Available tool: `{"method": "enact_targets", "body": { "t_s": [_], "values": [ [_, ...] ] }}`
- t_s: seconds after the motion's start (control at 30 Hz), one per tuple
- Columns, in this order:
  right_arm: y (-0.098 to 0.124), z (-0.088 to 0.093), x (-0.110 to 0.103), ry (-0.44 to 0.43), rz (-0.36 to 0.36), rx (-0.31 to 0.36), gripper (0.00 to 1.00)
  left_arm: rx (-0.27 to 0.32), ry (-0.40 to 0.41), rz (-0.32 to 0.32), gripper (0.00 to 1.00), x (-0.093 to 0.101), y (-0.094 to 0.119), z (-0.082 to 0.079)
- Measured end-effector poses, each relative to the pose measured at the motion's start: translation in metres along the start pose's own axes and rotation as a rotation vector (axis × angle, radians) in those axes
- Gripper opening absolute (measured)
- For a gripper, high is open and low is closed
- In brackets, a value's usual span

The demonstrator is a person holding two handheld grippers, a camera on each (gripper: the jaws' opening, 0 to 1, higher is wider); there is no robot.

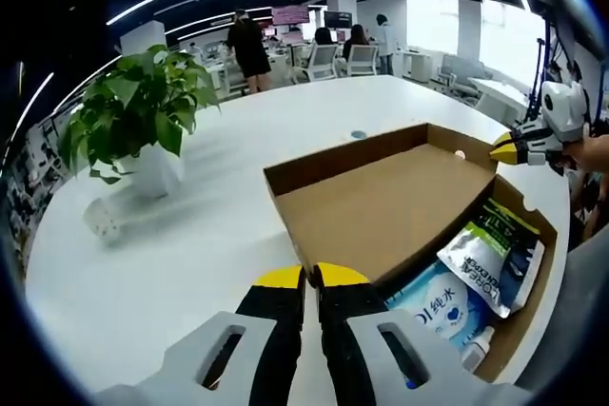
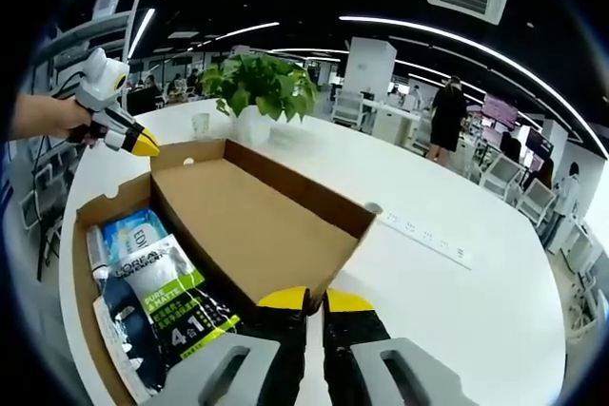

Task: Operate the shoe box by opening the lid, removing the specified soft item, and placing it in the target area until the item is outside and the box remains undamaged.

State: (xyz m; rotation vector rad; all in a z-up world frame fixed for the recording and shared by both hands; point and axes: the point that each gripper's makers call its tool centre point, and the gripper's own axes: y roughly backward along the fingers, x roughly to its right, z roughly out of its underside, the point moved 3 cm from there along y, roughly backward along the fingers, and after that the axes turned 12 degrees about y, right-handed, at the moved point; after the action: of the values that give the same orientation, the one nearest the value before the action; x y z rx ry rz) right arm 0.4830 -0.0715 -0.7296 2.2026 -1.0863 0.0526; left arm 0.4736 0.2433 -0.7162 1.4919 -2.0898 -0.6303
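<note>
Both claws, left (image 1: pixel 312 278) and right (image 2: pixel 314 299), pinch the raised lid (image 1: pixel 381 211) edge, apparently; pouches (image 2: pixel 166 297) lie in the box (image 2: pixel 84 263) on the desk (image 1: pixel 171 263).

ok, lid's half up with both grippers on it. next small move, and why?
Probably tip the brown cardboard lid further back, past upright. Left gripper and right gripper look shut on its opposite corners, and it slants low over the box, partly covering the white-and-green soft pouch.

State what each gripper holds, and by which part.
Both hold the box lid by its rim: the left gripper at one end, the right gripper at the opposite end.
</note>
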Motion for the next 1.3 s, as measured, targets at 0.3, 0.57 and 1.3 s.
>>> {"method": "enact_targets", "body": {
  "t_s": [0.3, 0.57, 1.3],
  "values": [
    [-0.0043, 0.0009, 0.0012, -0.009, 0.001, -0.002, 0.01, -0.006, 0.011, 0.002, 0.03, -0.0015, -0.0044, -0.0001],
    [-0.0061, 0.0021, 0.0022, -0.024, -0.002, -0.005, 0.01, -0.006, 0.028, 0.005, 0.03, -0.0016, -0.0071, 0.0013],
    [-0.0004, 0.0035, 0.0016, -0.021, -0.021, -0.028, 0.04, -0.016, 0.013, -0.003, 0.04, 0.0017, -0.0034, -0.0003]
  ]
}}
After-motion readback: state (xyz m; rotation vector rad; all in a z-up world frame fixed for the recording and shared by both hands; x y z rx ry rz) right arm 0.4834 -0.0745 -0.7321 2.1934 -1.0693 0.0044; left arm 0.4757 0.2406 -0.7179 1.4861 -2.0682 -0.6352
